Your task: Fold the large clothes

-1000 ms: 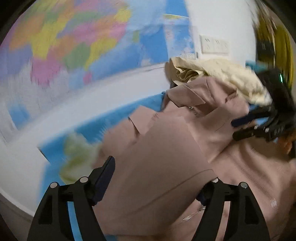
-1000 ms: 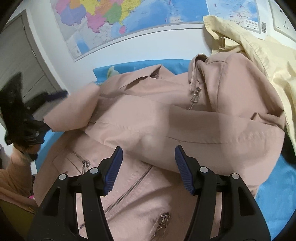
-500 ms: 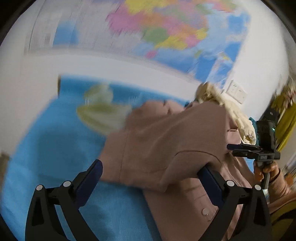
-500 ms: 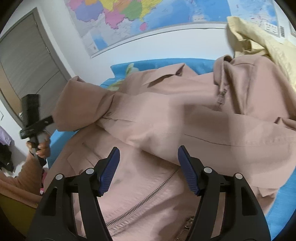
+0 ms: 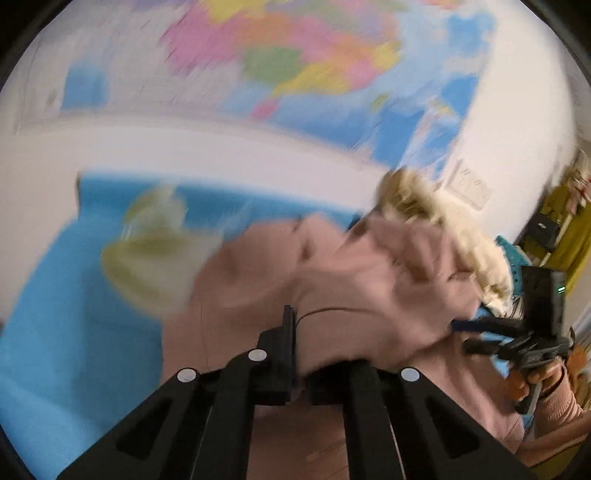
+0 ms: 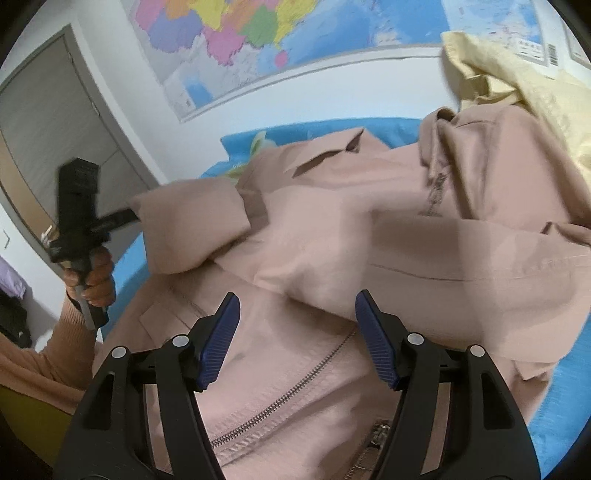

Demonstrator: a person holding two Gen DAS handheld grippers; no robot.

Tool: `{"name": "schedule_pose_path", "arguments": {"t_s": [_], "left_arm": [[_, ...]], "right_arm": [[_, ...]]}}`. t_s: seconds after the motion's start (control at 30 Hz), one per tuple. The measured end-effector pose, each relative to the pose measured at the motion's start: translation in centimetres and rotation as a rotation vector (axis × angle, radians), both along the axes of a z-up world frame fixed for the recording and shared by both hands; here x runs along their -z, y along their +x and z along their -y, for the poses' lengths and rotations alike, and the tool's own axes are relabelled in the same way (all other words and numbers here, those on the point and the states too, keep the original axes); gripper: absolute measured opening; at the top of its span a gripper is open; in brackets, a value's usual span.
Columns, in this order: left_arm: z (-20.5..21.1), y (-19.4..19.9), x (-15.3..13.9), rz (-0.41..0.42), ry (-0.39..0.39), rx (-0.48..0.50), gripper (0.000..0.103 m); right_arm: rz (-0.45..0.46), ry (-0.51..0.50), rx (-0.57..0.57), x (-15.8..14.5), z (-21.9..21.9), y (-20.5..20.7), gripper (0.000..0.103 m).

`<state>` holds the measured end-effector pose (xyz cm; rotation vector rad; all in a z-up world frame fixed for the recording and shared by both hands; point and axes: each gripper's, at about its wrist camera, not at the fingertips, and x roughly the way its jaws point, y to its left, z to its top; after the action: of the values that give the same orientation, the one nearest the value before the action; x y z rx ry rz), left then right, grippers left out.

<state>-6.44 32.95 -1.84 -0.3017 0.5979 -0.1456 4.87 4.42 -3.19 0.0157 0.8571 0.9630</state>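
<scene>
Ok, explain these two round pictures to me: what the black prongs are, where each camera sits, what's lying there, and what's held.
A person holds a two-finger gripper in each hand; each carries a wide-angle camera looking along its fingers. The blurred picture comes from the left gripper, the sharp one from the right gripper, which also sees the person's left hand on its handle. A pink zip jacket lies on a blue cover, a pale yellow garment behind it, a map on the wall. The right gripper hangs open over the jacket, holding nothing. The left gripper's jaws have just closed; its tip meets the sleeve cuff, but whether cloth is pinched cannot be told.
</scene>
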Motion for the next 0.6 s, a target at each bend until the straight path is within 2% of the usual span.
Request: {"name": "schedule_pose_path", "arguments": {"t_s": [0.1, 0.13, 0.17, 0.2, 0.23, 0.33, 0.4, 0.47, 0.5, 0.6], "left_arm": [[3.8, 1.4, -2.4, 0.049, 0.048, 0.104, 0.014], [5.7, 2.2, -2.6, 0.044, 0.077, 0.154, 0.033], [7.2, 2.8, -2.4, 0.029, 0.11, 0.187, 0.06], [8.6, 3.4, -1.9, 0.012, 0.134, 0.219, 0.069], [9.5, 3.8, -1.4, 0.001, 0.144, 0.241, 0.073], [11.6, 4.0, 0.7, -0.046, 0.145, 0.314, 0.073], [11.5, 3.0, 1.5, -0.043, 0.156, 0.314, 0.074], [10.8, 1.7, 1.7, -0.029, 0.158, 0.297, 0.088], [10.4, 1.2, 1.8, -0.024, 0.158, 0.283, 0.09], [9.5, -0.9, 1.9, -0.007, 0.175, 0.256, 0.092]], "right_arm": [[0.008, 0.031, 0.018, -0.7, 1.1, 0.2, 0.065], [0.012, 0.037, 0.022, -0.9, 1.3, 0.3, 0.065], [0.015, 0.056, 0.019, -1.3, 1.5, 0.3, 0.065], [0.019, 0.062, 0.012, -1.6, 1.3, 0.3, 0.065], [0.03, 0.06, 0.013, -1.8, 1.1, 0.2, 0.065], [0.05, 0.057, -0.018, -2.4, 0.2, 0.1, 0.065], [0.046, 0.042, -0.032, -2.4, -0.8, 0.5, 0.067], [0.015, 0.026, -0.036, -2.0, -1.7, 1.1, 0.072], [-0.002, 0.021, -0.047, -1.6, -2.2, 1.4, 0.073], [-0.057, -0.008, -0.089, 0.2, -4.3, 2.1, 0.072]]}}
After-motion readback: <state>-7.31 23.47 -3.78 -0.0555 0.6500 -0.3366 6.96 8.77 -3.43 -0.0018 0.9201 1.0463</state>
